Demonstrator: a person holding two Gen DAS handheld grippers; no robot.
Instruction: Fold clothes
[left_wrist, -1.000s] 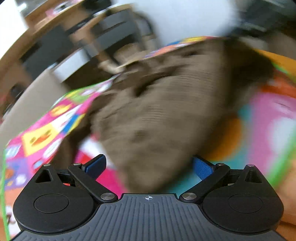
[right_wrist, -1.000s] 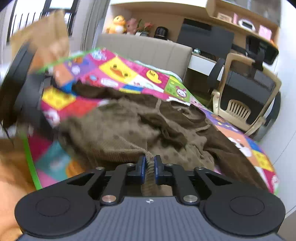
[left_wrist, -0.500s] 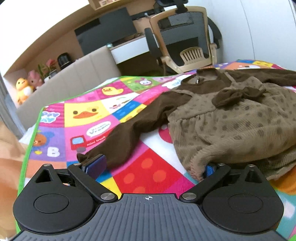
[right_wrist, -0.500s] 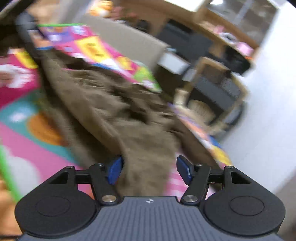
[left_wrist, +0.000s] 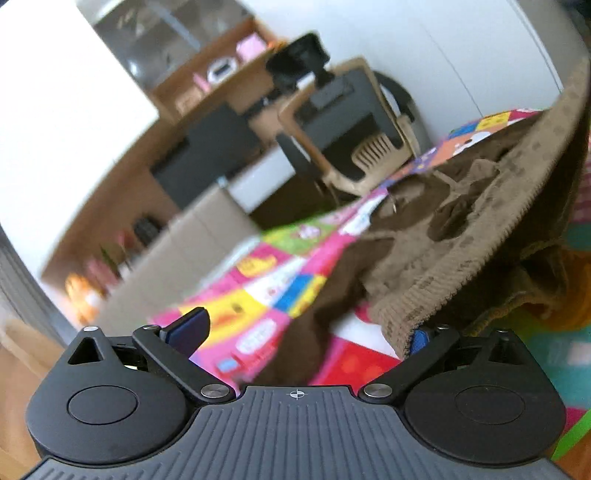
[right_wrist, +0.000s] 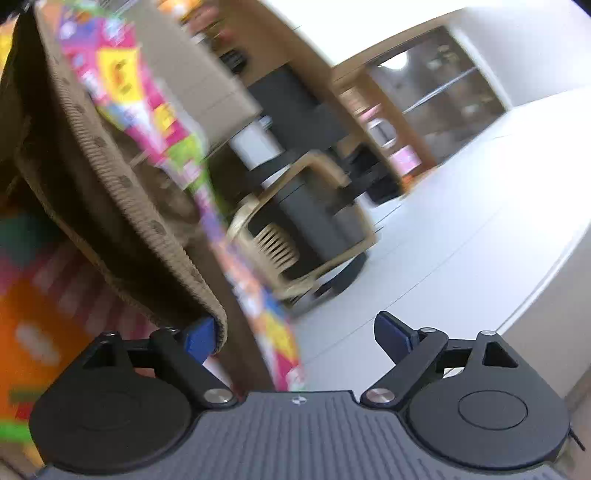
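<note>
A brown dotted corduroy dress (left_wrist: 461, 229) lies on a colourful play mat (left_wrist: 258, 284), and its dark brown sleeve (left_wrist: 314, 325) trails toward me. My left gripper (left_wrist: 303, 332) is open; the ribbed hem is raised and drapes over its right fingertip (left_wrist: 419, 339). From there the hem stretches up to the right edge of the view. In the right wrist view the same dress (right_wrist: 110, 177) hangs at the left. My right gripper (right_wrist: 298, 336) is open, with the hem's edge resting against its left fingertip (right_wrist: 201, 338). Nothing is pinched between either pair of fingers.
A beige and black office chair (left_wrist: 351, 122) (right_wrist: 306, 229) stands past the mat's far edge, by a desk with a dark monitor (left_wrist: 214, 147). Beige padded panels (left_wrist: 177, 258) line the mat's far left side. White floor (right_wrist: 461, 221) lies to the right.
My right gripper, shut on the hem a second ago, has opened and swung toward the room. The hem has risen off the mat and now hangs over one finger of each gripper.
</note>
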